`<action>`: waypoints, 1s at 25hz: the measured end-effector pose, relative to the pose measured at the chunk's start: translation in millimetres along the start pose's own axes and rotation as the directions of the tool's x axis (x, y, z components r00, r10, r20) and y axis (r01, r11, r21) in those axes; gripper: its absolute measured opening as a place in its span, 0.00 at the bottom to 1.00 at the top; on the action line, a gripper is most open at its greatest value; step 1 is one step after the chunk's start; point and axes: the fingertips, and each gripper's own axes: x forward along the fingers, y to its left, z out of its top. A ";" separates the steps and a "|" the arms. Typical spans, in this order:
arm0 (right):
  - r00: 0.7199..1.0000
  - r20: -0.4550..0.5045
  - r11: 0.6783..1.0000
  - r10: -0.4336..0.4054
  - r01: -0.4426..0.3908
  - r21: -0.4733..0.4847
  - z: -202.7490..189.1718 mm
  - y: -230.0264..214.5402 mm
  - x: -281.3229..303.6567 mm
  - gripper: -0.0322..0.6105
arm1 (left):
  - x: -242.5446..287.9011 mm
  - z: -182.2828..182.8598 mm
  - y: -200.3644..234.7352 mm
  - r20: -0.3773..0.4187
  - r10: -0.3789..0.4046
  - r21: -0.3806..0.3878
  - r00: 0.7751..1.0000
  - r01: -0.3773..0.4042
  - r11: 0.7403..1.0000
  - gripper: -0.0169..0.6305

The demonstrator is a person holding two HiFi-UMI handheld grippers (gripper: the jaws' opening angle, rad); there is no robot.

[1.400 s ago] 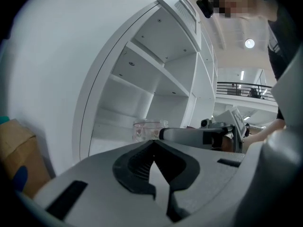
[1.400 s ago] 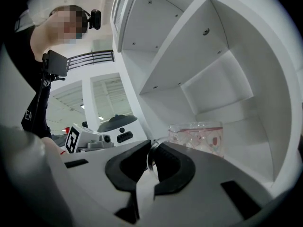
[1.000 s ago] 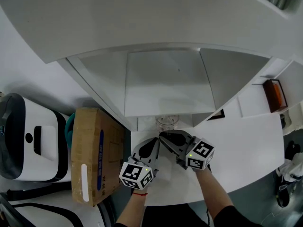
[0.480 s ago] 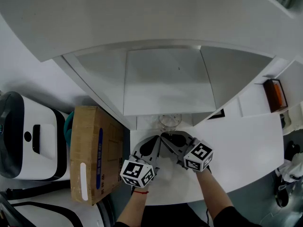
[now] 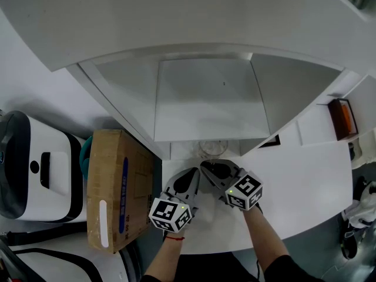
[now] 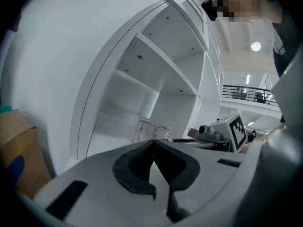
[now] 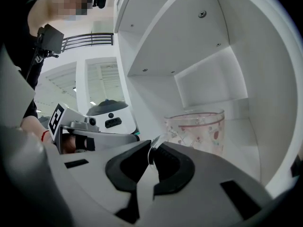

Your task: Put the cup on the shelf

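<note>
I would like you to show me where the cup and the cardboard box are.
cup (image 7: 199, 131), right gripper view, on its patterned side wall.
cardboard box (image 5: 110, 178), head view, on its top face.

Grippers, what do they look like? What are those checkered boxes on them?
Both the left gripper and right gripper are grey plastic, with fingers lined in black pads. Each carries a white cube printed with black square markers, plus a small green light. The left wrist wears a red band; the right arm has a dark sleeve.
</note>
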 end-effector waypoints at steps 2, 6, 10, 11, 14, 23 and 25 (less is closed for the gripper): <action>1.000 -0.004 1.000 -0.004 0.004 0.001 -1.1 -0.5 0.6 0.07 | -0.4 0.1 -0.5 0.001 0.000 0.000 1.000 0.000 1.000 0.03; 1.000 -0.018 1.000 -0.010 0.010 -0.012 -3.9 1.4 1.7 0.07 | -2.0 0.5 -0.6 0.003 0.002 -0.001 1.000 -0.002 1.000 0.03; 0.999 -0.047 0.999 -0.013 0.012 -0.034 -10.1 5.0 2.6 0.08 | -3.3 0.9 -1.2 0.006 0.003 0.000 1.000 -0.003 1.000 0.03; 0.998 -0.054 0.999 -0.018 0.016 -0.037 -12.1 5.4 2.2 0.08 | -3.5 0.8 -1.6 0.006 0.002 0.000 1.000 -0.002 1.000 0.03; 0.998 -0.061 0.999 -0.022 0.021 -0.031 -16.7 6.3 -0.2 0.12 | -4.6 0.2 -3.3 0.004 0.000 0.002 1.000 0.000 1.000 0.03; 0.998 0.000 0.996 -0.070 0.070 0.056 -12.1 -0.9 -13.3 0.16 | -7.5 -2.9 -7.4 -0.001 -0.008 0.003 1.000 0.008 1.000 0.03; 0.996 0.008 0.994 -0.085 0.085 0.072 -11.7 -2.9 -18.4 0.16 | -7.4 -3.5 -8.7 -0.003 -0.012 0.003 1.000 0.012 1.000 0.03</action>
